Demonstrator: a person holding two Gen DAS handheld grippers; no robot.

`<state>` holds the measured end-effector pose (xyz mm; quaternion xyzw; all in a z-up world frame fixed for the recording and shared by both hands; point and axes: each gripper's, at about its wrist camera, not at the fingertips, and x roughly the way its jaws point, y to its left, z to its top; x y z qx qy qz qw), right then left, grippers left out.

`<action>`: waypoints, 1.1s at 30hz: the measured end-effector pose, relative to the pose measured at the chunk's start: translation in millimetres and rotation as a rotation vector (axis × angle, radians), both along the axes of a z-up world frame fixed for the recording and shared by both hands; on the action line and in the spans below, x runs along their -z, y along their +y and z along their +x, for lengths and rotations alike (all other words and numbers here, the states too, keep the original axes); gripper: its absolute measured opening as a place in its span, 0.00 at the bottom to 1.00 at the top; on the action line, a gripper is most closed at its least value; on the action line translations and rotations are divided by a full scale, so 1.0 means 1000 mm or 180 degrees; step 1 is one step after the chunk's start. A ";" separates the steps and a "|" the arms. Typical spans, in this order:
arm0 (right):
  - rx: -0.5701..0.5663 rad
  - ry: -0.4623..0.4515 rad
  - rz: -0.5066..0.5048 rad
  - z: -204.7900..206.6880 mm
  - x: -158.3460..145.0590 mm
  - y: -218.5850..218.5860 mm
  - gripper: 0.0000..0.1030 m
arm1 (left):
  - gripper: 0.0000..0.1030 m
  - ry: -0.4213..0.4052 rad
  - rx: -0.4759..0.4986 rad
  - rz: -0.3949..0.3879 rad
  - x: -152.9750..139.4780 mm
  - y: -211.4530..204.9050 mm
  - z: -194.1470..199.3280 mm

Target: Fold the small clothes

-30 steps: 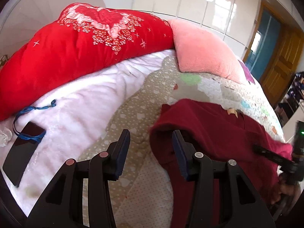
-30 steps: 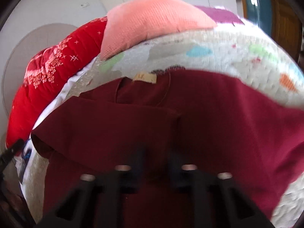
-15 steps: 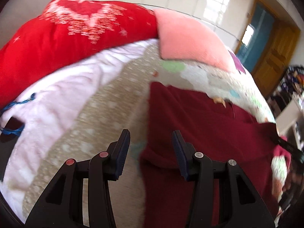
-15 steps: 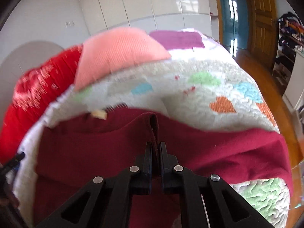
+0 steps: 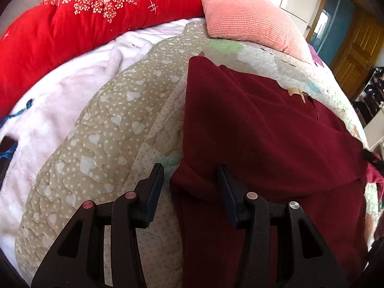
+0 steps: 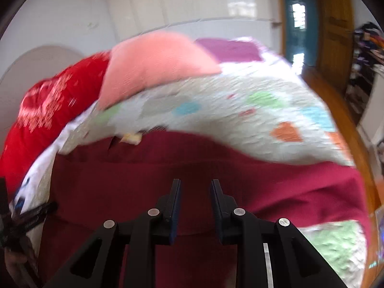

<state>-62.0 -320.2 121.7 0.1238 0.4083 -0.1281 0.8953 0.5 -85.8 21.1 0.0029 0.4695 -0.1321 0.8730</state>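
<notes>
Garment: maroon top (image 5: 264, 129) flat on the quilted bed (image 5: 108, 124), one side flap folded across.
Left claw (image 5: 190, 182): apart, straddling the fold's lower-left corner.
Right claw (image 6: 195, 199): apart, empty, over cloth.
Left to do: probably more folds.

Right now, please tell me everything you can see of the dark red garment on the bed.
The dark red garment is soft, matte fabric like fleece or knit, lying mostly flat on the patchwork quilt. A tan label marks its neck at the far edge. One layer is folded over, leaving a straight left edge and a ridge near the camera. The open left gripper straddles its near edge; the open right gripper is over it, holding nothing.
</notes>
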 end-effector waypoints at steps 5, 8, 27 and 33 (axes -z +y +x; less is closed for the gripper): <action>-0.0007 0.0292 0.0031 0.030 0.048 -0.006 0.22 | 0.54 -0.0021 -0.0021 0.0080 -0.001 0.000 0.000; 0.0139 0.0331 0.0049 0.024 0.035 -0.011 0.23 | 0.54 -0.0080 -0.0068 0.0126 -0.012 0.002 -0.007; -0.0257 0.0284 0.0232 -0.062 0.008 0.017 0.51 | 0.66 0.0192 0.0132 -0.0193 -0.014 0.007 -0.053; -0.0448 0.0408 0.0320 -0.142 0.008 0.016 0.58 | 0.66 0.0289 0.0290 -0.0308 -0.026 0.043 -0.110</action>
